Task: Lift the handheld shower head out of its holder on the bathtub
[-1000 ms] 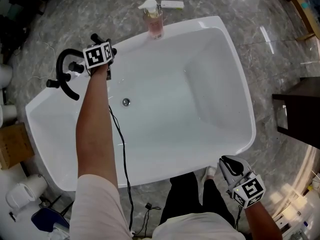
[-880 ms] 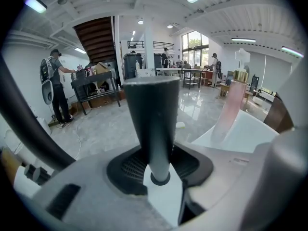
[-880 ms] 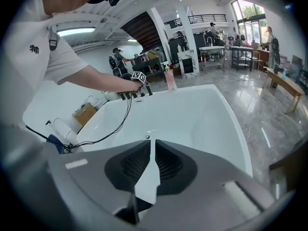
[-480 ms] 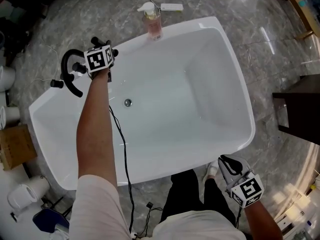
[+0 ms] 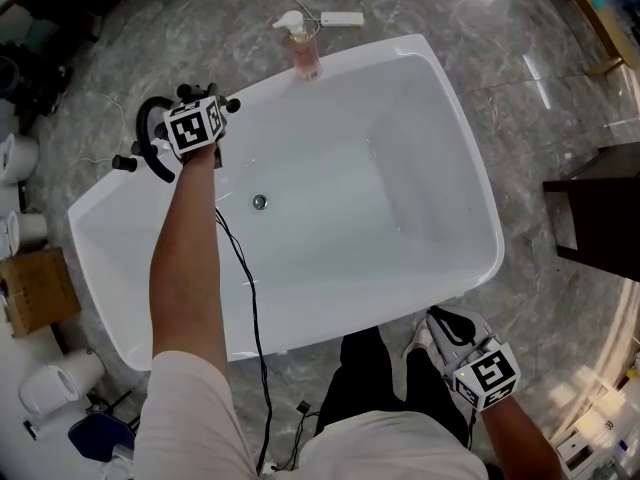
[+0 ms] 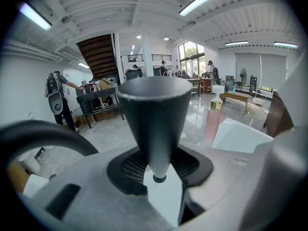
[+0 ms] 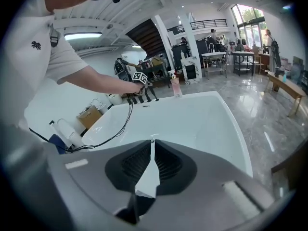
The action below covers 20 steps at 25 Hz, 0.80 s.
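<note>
**Grey marble showroom floor, white tub, shower head in the left gripper**

Marble floor (image 5: 200, 28) fills the head view, and a big white bathtub (image 5: 400, 228) sits slanted across the middle of it. A bare left arm (image 5: 185, 268) reaches over the tub toward its 10 o'clock corner, with a black cable (image 5: 245, 298) trailing beside it. A dark cabinet (image 5: 600, 208) stands at 3 o'clock and a cardboard box (image 5: 40, 288) at 9 o'clock.

At that 10 o'clock corner there's a curved black tap fitting (image 5: 150, 138) on the rim. The left gripper (image 5: 200, 103) is right beside it, clamped on the black handheld shower head (image 6: 154, 119). In the left gripper view the tapered handle stands upright between the jaws. I can't tell whether it's clear of its holder.

The right gripper (image 5: 440, 318) hangs at 5 o'clock, off the tub's near rim, with its jaws pressed together and nothing in them.

Smaller stuff: a pink pump soap bottle (image 5: 305, 48) on the rim at 12 o'clock, and the drain (image 5: 259, 202) in the tub floor, just past the left arm.
</note>
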Motion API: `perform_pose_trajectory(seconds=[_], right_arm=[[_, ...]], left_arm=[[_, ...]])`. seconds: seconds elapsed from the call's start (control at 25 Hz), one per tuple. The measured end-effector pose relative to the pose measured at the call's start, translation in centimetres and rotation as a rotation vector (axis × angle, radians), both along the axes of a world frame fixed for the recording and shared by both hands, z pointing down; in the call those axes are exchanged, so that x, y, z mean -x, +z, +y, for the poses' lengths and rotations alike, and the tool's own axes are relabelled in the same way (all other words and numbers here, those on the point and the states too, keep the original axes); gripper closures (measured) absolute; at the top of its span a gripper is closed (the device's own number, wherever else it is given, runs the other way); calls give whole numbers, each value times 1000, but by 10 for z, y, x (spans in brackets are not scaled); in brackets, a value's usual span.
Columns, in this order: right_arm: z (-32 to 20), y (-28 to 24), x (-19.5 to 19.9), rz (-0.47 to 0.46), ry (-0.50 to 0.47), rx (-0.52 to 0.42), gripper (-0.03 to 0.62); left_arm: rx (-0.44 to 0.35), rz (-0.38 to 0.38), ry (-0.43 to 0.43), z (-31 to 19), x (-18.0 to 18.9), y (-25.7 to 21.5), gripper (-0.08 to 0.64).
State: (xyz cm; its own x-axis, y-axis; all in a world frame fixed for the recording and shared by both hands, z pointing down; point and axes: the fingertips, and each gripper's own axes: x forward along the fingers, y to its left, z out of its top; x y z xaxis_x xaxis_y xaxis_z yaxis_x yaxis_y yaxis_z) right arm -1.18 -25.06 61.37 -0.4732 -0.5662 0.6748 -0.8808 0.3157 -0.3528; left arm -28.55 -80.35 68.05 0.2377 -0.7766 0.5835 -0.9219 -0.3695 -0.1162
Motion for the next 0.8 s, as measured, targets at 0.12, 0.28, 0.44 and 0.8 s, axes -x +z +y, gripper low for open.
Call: perform_pose_trajectory(seconds=[0.12, 0.28, 0.44, 0.8], right_arm=[[7, -5, 1, 2, -8, -3, 555], [14, -13, 2, 1, -18, -14, 566], [18, -20, 0, -7, -36, -35, 568], [32, -36, -5, -14, -60, -83, 575]], left_arm=[[-10, 6, -2, 13, 0, -16, 422], [-29, 7, 4, 30, 0, -40, 422], [-34, 10, 3, 48, 0, -53, 422], [-74, 16, -5, 89, -1, -90, 422]])
